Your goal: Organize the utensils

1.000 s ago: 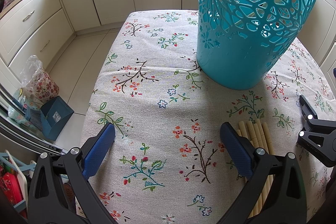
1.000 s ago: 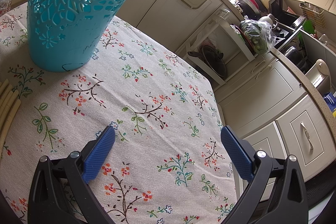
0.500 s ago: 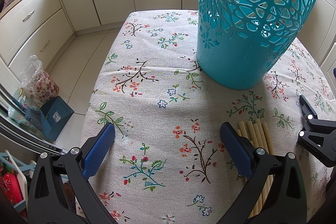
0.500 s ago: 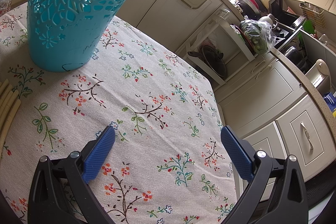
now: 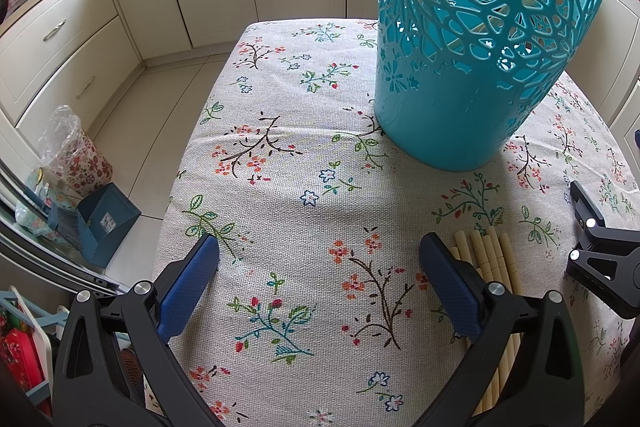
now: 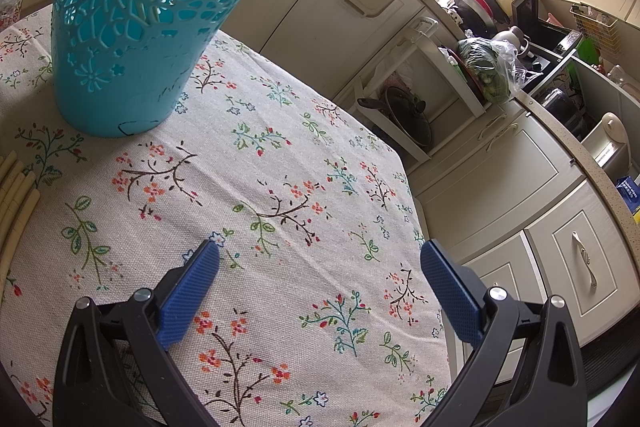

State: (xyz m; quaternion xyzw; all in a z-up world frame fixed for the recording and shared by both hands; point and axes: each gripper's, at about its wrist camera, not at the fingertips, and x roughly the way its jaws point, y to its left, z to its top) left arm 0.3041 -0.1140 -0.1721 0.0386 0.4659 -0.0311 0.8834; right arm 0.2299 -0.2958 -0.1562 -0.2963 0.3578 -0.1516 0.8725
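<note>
The left gripper [image 5: 319, 273] stood with its jaws spread wide and nothing between them, low over the floral tablecloth [image 5: 280, 131], and the right gripper [image 6: 320, 273] was just as wide and just as empty. Neither touched a utensil.

The task's things were the chopsticks [image 5: 490, 259], a bundle of pale sticks lying flat and side by side on the cloth. In the left wrist view they lay just beside and partly under the left gripper's right finger [image 5: 448, 287], outside the jaw gap; in the right wrist view the same bundle showed only at the far left edge. Their tips pointed toward the teal holder [image 5: 472, 39], a tall openwork container standing upright near them. That layout reads as a ready supply laid close to the bin meant to receive it, so each stick would need only a short lift and drop. Something pale showed through the holder's cutouts, though I could not tell what.

The left gripper pointed forward along the table, its gap centred on bare cloth, so it would likely need to shift toward its right to straddle the bundle. The right gripper was angled away toward the table's far edge and the cabinets [image 6: 500, 195]; part of its black frame showed at the right edge of the left wrist view, near the sticks.
</note>
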